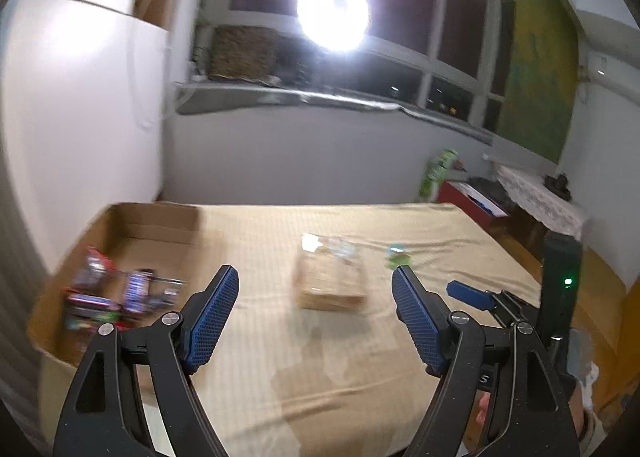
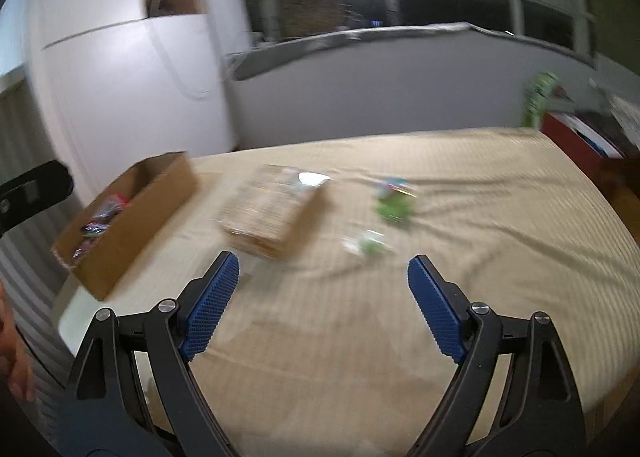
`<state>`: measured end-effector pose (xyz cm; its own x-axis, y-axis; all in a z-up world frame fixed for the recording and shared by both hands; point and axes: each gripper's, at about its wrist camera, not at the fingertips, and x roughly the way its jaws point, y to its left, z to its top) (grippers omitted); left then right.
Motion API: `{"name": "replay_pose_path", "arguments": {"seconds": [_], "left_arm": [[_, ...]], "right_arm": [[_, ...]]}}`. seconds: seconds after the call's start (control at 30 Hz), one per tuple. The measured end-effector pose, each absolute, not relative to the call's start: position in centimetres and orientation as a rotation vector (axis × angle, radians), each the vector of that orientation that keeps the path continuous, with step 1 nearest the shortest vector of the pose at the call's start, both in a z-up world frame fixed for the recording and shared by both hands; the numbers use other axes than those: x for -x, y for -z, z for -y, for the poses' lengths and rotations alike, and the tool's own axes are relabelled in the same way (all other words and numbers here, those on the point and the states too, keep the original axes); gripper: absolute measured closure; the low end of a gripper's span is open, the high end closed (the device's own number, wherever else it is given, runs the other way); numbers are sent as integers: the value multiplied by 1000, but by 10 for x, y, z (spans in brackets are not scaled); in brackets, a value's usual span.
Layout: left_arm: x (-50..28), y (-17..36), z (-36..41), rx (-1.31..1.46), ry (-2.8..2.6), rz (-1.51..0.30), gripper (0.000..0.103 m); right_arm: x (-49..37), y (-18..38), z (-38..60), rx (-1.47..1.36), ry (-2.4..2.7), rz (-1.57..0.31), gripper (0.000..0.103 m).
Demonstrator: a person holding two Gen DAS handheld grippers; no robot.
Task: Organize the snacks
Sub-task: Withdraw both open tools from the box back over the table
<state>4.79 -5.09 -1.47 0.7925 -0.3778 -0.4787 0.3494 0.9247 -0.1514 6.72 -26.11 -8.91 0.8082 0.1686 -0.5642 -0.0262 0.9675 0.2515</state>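
A beige cloth [image 2: 460, 257] covered the table and filled the ground ahead of both sets of jaws. A long cardboard box [image 2: 132, 225] lay ahead and to the left of the right gripper [image 2: 323, 277], with bright snack packets [image 1: 116, 293] piled inside; in the left wrist view those packets sat just left of the left gripper [image 1: 315, 285]. A clear bag of tan wafers [image 1: 330, 277] lay on the cloth straight ahead, between the left jaws' tips but farther off, apart from both pads. Two small green packets [image 2: 394, 203] lay beyond and between the right jaws, one [image 2: 370, 243] nearer than the other. Both pairs of jaws stood spread wide with nothing between them. The pictures were blurred, so no labels could be read.
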Motion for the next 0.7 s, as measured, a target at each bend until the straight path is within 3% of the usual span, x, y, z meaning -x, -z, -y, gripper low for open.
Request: {"name": "replay_pose_path", "arguments": {"seconds": [0.17, 0.37, 0.7], "left_arm": [[-38, 14, 94, -21, 481, -534, 24], [-36, 19, 90, -23, 525, -545, 24], [-83, 81, 84, 18, 388, -749, 24]], "right_arm": [[-55, 87, 287, -256, -35, -620, 14], [-38, 84, 283, -186, -8, -627, 12], [-93, 119, 275, -113, -73, -762, 8]]}}
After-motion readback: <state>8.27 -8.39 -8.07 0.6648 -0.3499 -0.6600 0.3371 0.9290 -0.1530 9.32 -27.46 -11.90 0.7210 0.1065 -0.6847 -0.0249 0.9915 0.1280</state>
